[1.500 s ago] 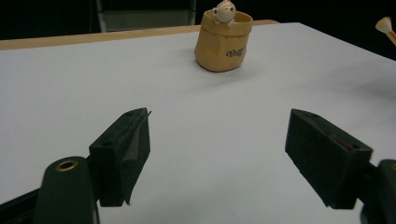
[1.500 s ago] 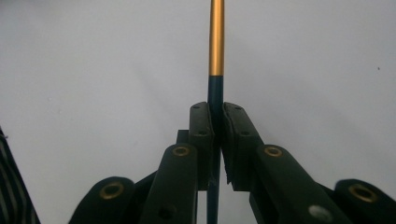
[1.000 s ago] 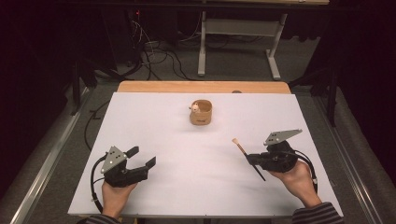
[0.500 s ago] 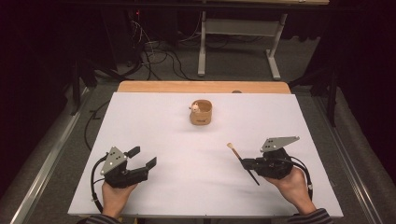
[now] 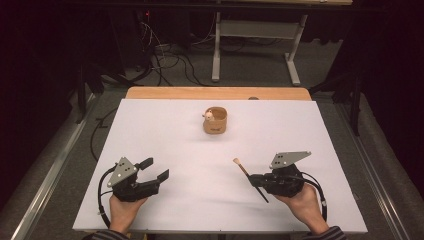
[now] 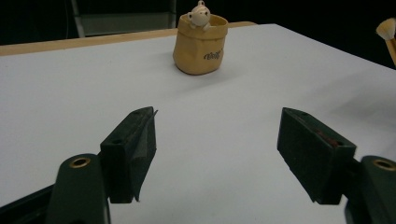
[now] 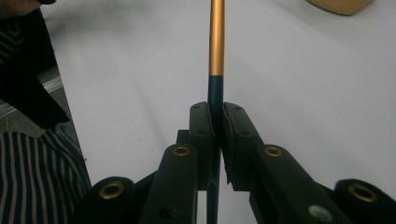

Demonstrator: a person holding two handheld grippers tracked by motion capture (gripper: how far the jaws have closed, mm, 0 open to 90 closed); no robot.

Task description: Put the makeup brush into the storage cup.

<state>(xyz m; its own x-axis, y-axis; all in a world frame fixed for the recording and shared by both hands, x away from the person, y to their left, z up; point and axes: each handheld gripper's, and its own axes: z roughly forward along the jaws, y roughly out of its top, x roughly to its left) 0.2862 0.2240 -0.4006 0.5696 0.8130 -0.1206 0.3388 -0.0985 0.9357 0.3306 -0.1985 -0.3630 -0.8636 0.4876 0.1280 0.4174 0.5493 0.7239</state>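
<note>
Right gripper point(image 5: 256, 180): clamped on makeup brush point(image 5: 249, 178), bristles toward 11 o'clock.
Left gripper point(image 5: 156, 170): jaws apart, just narrowing, empty.
Remaining: brush not yet in bear pot point(image 5: 215, 120), 12 o'clock.

Brush in grip, cup standing mid-table.

Brush point(image 5: 248, 178): slim, dark handle giving way to an orange-gold shaft, pale bristle tuft at the far end; handle pinched between the right gripper's point(image 5: 256, 181) closed jaws, held slanted above the white table, tuft pointing away toward the cup. Cup point(image 5: 215, 120): small, tan, sack-shaped, upright, dark lettering on its side, small pale figure at its rim; well apart from the brush.
</note>
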